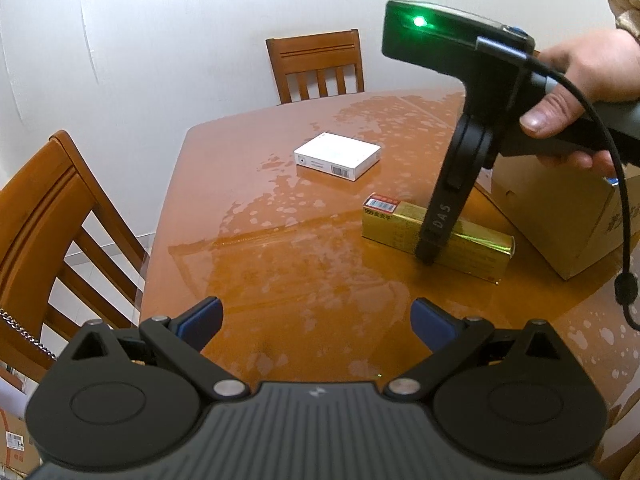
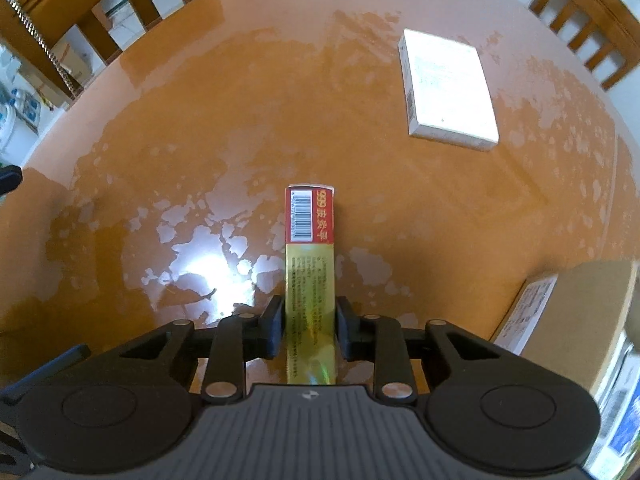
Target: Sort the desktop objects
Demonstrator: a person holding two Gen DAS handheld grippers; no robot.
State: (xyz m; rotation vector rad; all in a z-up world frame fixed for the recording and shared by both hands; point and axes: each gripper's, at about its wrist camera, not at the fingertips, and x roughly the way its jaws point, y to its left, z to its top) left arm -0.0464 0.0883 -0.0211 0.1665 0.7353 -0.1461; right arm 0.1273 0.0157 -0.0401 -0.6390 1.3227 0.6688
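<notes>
Right tool (image 2: 308,328) clamps the gold box (image 2: 310,280) near its end; lifting could tilt it. Left tool (image 1: 318,322) gapes empty.

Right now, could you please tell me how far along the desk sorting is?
Nothing looks sorted yet. In hand: the right tool is shut on the gold box, which sits on the table. Left: the white box lies untouched; the left tool is open and empty.
</notes>
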